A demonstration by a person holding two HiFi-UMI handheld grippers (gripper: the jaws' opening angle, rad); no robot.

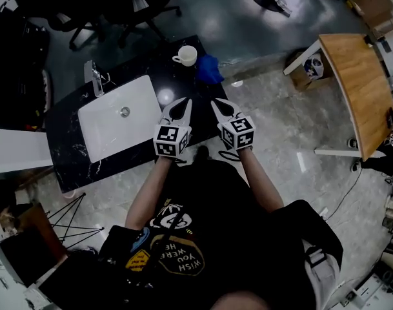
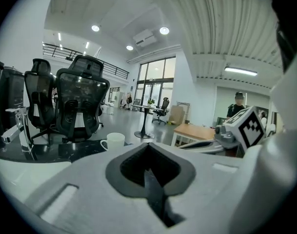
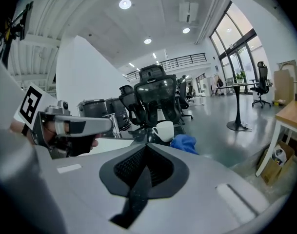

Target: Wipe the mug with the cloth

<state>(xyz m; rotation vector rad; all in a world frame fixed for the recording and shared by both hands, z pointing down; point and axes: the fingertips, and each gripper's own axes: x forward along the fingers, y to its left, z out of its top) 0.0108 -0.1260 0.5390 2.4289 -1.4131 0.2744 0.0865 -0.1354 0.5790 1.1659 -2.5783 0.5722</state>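
A white mug (image 1: 185, 55) stands at the far end of the black counter (image 1: 67, 147), handle to the left. A crumpled blue cloth (image 1: 209, 70) lies just right of it, at the counter's edge. My left gripper (image 1: 181, 105) and right gripper (image 1: 222, 104) hover side by side above the counter's near-right part, short of both things, each shut with nothing between the jaws. The left gripper view shows the mug (image 2: 114, 140) beyond the closed jaw tips (image 2: 148, 147). Past the closed right gripper (image 3: 147, 145) sit the mug (image 3: 164, 129) and cloth (image 3: 184, 143).
A white sink basin (image 1: 119, 124) with a chrome faucet (image 1: 94, 77) fills the counter's left half. Black office chairs (image 1: 125, 5) stand behind the counter. A wooden table (image 1: 361, 82) and a cardboard box (image 1: 309, 70) are on the right.
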